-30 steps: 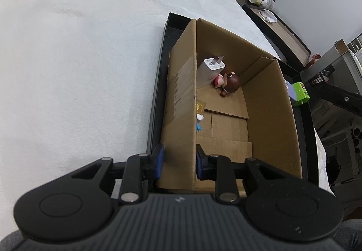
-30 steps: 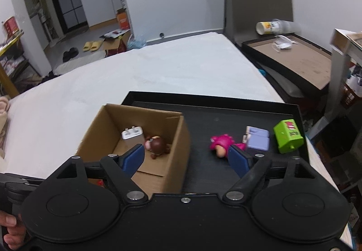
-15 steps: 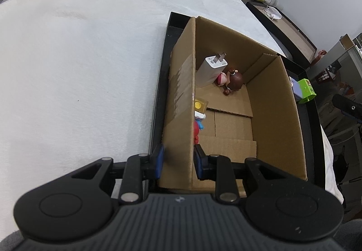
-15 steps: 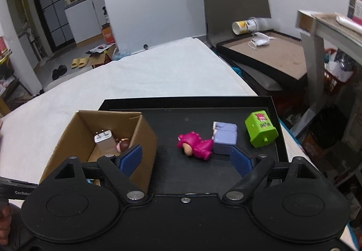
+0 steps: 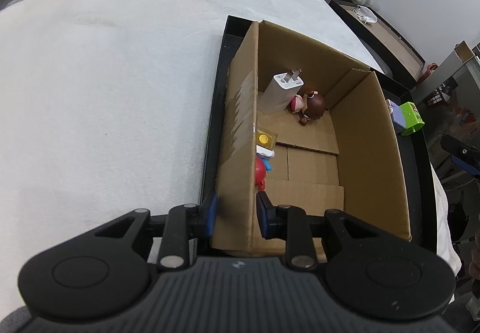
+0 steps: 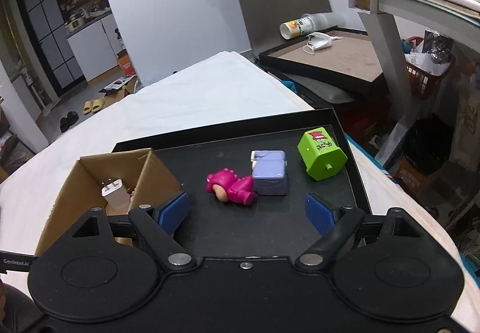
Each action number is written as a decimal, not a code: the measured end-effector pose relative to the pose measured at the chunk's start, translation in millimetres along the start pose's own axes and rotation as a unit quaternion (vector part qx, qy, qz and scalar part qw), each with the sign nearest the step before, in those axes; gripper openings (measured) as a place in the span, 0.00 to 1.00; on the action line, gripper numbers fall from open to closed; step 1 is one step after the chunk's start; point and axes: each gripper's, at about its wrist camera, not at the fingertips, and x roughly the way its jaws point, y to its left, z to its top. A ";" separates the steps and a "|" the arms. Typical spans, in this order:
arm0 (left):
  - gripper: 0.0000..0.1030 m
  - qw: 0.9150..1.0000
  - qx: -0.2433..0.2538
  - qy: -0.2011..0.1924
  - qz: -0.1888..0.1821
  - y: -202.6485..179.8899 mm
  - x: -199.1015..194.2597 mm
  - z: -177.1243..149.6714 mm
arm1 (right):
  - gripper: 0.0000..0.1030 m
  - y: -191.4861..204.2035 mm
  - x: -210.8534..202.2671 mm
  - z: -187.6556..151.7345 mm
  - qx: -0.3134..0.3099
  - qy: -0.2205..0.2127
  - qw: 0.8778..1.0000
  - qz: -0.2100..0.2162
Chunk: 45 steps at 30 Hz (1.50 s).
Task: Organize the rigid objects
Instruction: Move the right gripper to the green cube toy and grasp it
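My left gripper is shut on the near left wall of the open cardboard box, which stands on the black tray. Inside the box lie a white charger, a brown-haired figurine, a yellow-topped piece and a red toy. My right gripper is open and empty above the tray. Just ahead of it lie a pink figurine, a lilac block and a green toy. The box also shows in the right wrist view.
The tray lies on a white cloth-covered table. A second tray with a cup and a face mask sits beyond the table's far edge. A grey table leg and clutter stand at the right.
My right gripper has swung to the right, away from the box, so the three toys on the tray now sit between its fingers. The left gripper keeps its hold on the box wall.
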 end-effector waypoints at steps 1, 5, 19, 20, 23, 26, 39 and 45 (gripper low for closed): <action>0.26 1.000 0.000 0.000 0.001 -0.3 0.0 -0.1 | 0.81 -1.0 1.7 -0.1 0.000 -0.001 1.000 -0.002; 0.26 1.000 -0.003 0.001 0.002 0.1 0.8 0.5 | 0.79 -9.2 12.1 2.1 0.010 -0.007 1.000 -0.020; 0.26 1.000 -0.004 0.007 0.011 -1.5 8.5 3.1 | 0.62 -39.4 52.4 17.6 0.025 -0.024 0.996 -0.082; 0.26 1.000 -0.003 0.007 0.012 -1.5 8.8 3.3 | 0.62 -39.8 55.3 18.8 0.019 -0.025 0.996 -0.086; 0.26 1.000 -0.004 0.009 0.014 -1.9 10.8 4.1 | 0.62 -40.0 63.2 23.0 0.002 -0.030 0.994 -0.101; 0.26 1.000 -0.002 0.011 0.019 -3.7 12.6 5.0 | 0.63 -43.0 70.2 26.5 -0.004 -0.034 0.993 -0.109; 0.26 0.999 0.009 0.017 0.039 -10.1 16.7 4.3 | 0.70 -45.5 99.4 31.3 -0.040 -0.029 0.991 -0.122; 0.26 0.999 0.009 0.019 0.045 -12.4 17.6 4.3 | 0.50 -45.4 110.9 23.3 -0.051 0.010 0.991 -0.122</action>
